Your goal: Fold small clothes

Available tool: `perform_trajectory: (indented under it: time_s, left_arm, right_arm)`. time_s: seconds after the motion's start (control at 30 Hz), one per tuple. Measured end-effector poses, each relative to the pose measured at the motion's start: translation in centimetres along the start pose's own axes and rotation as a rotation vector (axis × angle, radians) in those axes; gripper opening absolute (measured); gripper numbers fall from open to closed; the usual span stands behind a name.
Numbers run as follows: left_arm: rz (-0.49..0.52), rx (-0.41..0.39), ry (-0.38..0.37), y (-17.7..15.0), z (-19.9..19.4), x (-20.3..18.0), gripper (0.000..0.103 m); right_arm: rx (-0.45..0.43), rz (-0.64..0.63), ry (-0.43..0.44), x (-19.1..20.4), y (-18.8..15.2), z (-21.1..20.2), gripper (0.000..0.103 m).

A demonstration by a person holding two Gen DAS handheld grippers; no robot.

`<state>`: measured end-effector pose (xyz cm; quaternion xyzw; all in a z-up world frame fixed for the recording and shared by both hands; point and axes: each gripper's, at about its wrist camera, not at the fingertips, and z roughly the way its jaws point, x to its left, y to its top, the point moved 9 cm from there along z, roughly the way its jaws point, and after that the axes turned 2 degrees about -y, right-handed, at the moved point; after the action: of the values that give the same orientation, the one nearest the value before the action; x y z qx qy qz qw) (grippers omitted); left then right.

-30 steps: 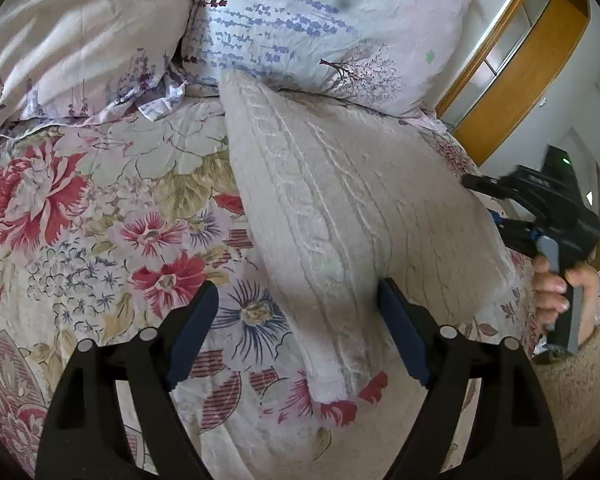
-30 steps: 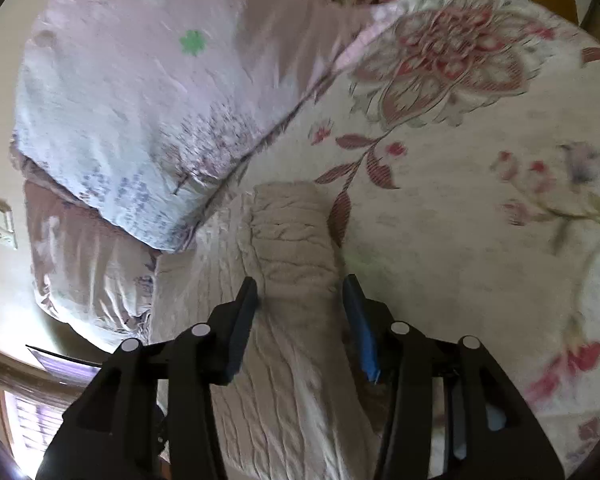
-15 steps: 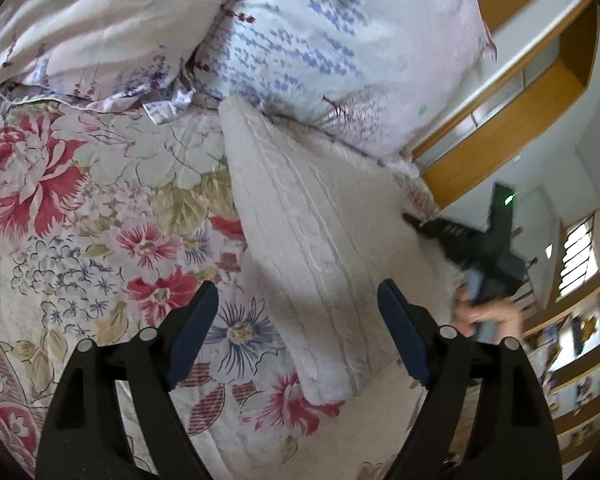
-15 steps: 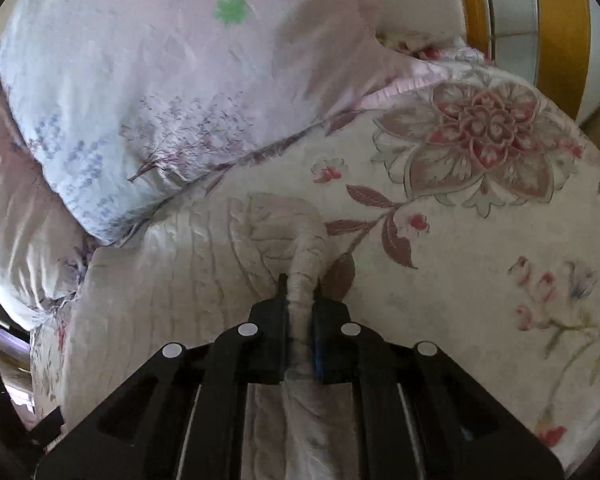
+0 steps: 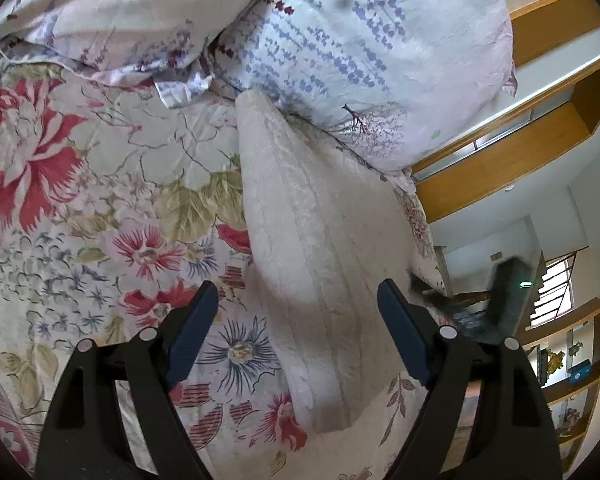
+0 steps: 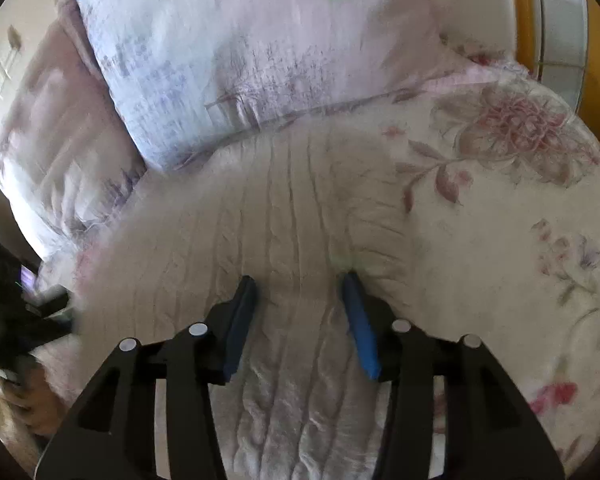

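Evidently soft, thick and light: cream cable-knit sweater (image 5: pixel 308 240), folded into a long strip on the floral quilt (image 5: pixel 100 184), far end tucked against the lavender-print pillow (image 5: pixel 364 52). Likely to sag and slip out of fold, so best pinched at a folded edge or corner, through all layers. Left gripper (image 5: pixel 298 332): spread wide over the near end of the knit, gripping nothing. Right gripper (image 6: pixel 300 300): jaws just opened to about half, straddling a ridge of knit, pads not pressing on it.
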<state>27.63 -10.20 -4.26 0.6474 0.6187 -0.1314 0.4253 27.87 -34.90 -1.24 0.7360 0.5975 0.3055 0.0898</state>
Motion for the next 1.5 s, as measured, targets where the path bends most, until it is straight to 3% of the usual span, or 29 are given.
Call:
perform_trajectory:
  time_s: [0.1, 0.13, 0.17, 0.23, 0.43, 0.53, 0.93, 1.23, 1.37, 1.5]
  left_arm:
    - [-0.019, 0.007, -0.012, 0.1, 0.1, 0.3, 0.081]
    - [-0.022, 0.006, -0.01, 0.3, 0.2, 0.4, 0.082]
    - [-0.024, 0.008, -0.009, 0.5, 0.3, 0.5, 0.082]
    - [-0.036, 0.019, -0.013, 1.0, 0.6, 0.8, 0.082]
    - [-0.085, 0.052, -0.027, 2.0, 2.3, 1.2, 0.082]
    - [-0.09, 0.059, -0.028, 2.4, 3.0, 1.2, 0.082]
    - [-0.07, 0.075, -0.057, 3.2, 5.1, 0.2, 0.082]
    - [-0.044, 0.074, -0.063, 3.1, 6.7, -1.3, 0.081]
    - [-0.05, 0.086, -0.077, 2.7, 7.1, -1.2, 0.055]
    - [-0.022, 0.065, -0.105, 2.7, 5.8, -1.7, 0.039]
  right_arm:
    - [0.028, 0.047, 0.034, -0.1, 0.8, -1.1, 0.051]
    - [0.016, 0.08, 0.066, -0.3, 1.3, -1.9, 0.059]
    - [0.0, 0.104, 0.084, -0.5, 1.8, -2.7, 0.074]
    - [-0.038, 0.164, 0.102, -1.8, 3.0, -3.8, 0.084]
    - [0.129, 0.323, 0.157, -4.4, 2.7, -1.2, 0.084]
    - [0.163, 0.355, 0.197, -4.6, 2.0, -0.3, 0.083]
    - [0.183, 0.325, 0.282, -3.5, 1.7, 1.5, 0.083]
    - [0.193, 0.252, 0.337, -1.4, 1.0, 2.0, 0.062]
    - [0.197, 0.294, 0.411, -1.2, 0.5, 2.0, 0.04]
    - [0.153, 0.315, 0.445, -0.3, 0.4, 0.9, 0.034]
